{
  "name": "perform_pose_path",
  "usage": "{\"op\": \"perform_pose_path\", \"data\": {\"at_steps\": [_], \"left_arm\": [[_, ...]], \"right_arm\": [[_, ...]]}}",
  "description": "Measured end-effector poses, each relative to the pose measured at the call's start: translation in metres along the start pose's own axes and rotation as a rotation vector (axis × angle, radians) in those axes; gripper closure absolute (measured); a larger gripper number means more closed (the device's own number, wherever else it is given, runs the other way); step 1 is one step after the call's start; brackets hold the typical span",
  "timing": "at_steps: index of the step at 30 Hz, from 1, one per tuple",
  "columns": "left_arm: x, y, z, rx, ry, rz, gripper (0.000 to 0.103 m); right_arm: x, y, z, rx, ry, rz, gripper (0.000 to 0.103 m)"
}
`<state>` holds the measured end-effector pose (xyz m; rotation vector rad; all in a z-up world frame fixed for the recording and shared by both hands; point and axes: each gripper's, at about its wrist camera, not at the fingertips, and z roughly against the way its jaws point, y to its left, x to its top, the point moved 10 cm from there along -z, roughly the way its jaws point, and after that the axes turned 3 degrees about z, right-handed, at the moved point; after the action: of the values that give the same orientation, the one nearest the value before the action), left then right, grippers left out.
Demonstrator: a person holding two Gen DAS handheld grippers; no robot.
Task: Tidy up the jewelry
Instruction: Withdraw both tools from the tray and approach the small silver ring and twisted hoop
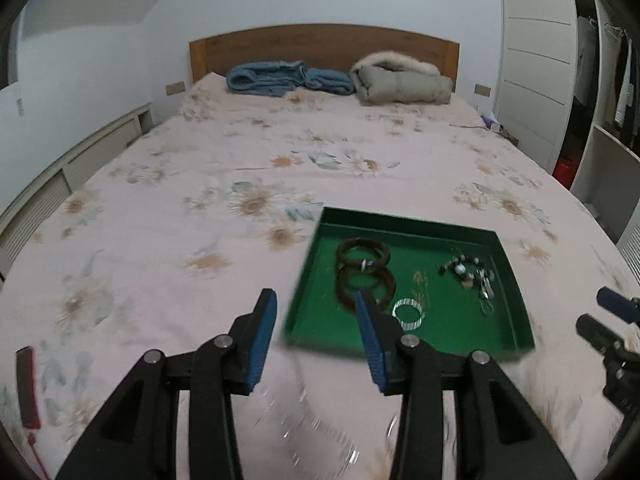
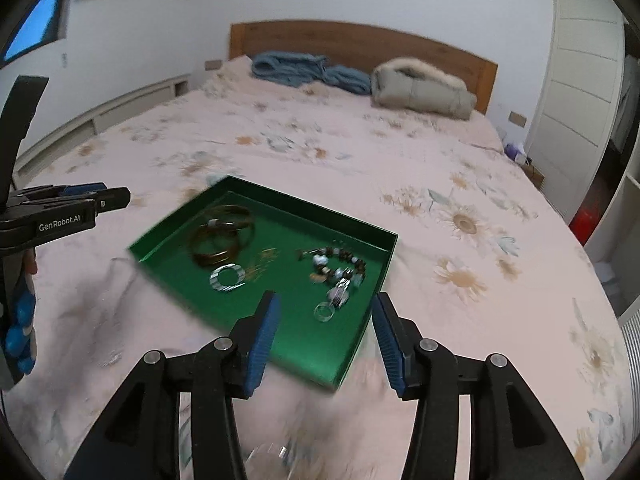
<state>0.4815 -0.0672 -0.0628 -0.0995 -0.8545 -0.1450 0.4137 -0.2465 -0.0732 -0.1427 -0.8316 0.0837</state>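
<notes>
A green tray point(image 1: 516, 296) point(image 2: 180, 224) lies on the bed. It holds two brown bangles point(image 1: 366, 280) point(image 2: 222, 236), a silver bangle point(image 1: 407, 312) point(image 2: 228, 277), a thin gold chain point(image 1: 420, 286) point(image 2: 262, 262), a beaded bracelet with charms point(image 1: 466, 270) point(image 2: 340, 270) and a clear ring point(image 2: 324, 312). My left gripper point(image 1: 316, 300) is open and empty above the tray's near left corner. My right gripper point(image 2: 326, 304) is open and empty above the tray's near right part, over the clear ring.
The tray sits on a pink floral bedsheet point(image 1: 200, 200). A blue blanket point(image 1: 280, 78) and a beige fur-trimmed coat point(image 1: 400, 80) lie by the wooden headboard. A red comb-like object point(image 1: 27, 386) lies at the left. A blurred clear object point(image 2: 272, 456) lies below the grippers. A wardrobe point(image 1: 536, 60) stands at the right.
</notes>
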Motion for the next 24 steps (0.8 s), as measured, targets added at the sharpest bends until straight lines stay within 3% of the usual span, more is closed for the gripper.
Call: {"op": "perform_pose_path", "data": {"at_steps": [10,16,24], "left_arm": [[-0.062,0.076,0.111,0.056,0.0,0.013,0.064],[-0.093,0.115,0.158,0.078,-0.001,0.064,0.064],[-0.128,0.137,0.196,0.082,-0.019,0.125,0.06]], "right_arm": [[-0.045,0.026,0.107,0.076,-0.063,0.008,0.055],[-0.073,0.025,0.156,0.089,-0.095,-0.02,0.055],[-0.103,0.014,0.197,0.079,-0.118,-0.072,0.055]]}}
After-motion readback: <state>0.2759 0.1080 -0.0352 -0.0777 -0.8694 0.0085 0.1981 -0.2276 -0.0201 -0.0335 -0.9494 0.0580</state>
